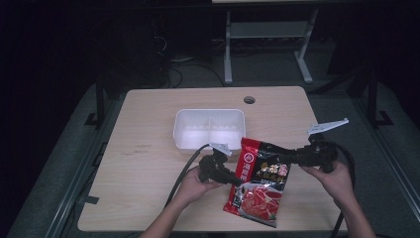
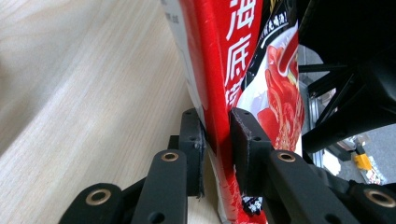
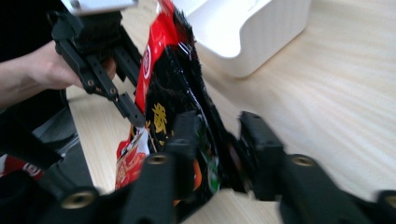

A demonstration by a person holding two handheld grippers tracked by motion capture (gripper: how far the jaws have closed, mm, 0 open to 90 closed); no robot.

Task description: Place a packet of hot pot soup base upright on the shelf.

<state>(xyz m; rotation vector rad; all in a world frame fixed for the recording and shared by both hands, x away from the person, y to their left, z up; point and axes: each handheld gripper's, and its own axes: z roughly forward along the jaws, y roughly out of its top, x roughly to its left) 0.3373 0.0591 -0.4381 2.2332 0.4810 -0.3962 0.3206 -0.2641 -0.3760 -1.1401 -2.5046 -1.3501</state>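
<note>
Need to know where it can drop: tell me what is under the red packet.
Bare wooden table lies under the red packet, gripped by both grippers; the spot beneath its lower end is covered.

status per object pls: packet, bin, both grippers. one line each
Red and black food packet: sealed as far as shows, held up off the table between both grippers.
White plastic bin: upright on the table, open top, looks empty.
Left gripper: shut on the packet's red edge.
Right gripper: shut on the packet's opposite, black edge.
</note>
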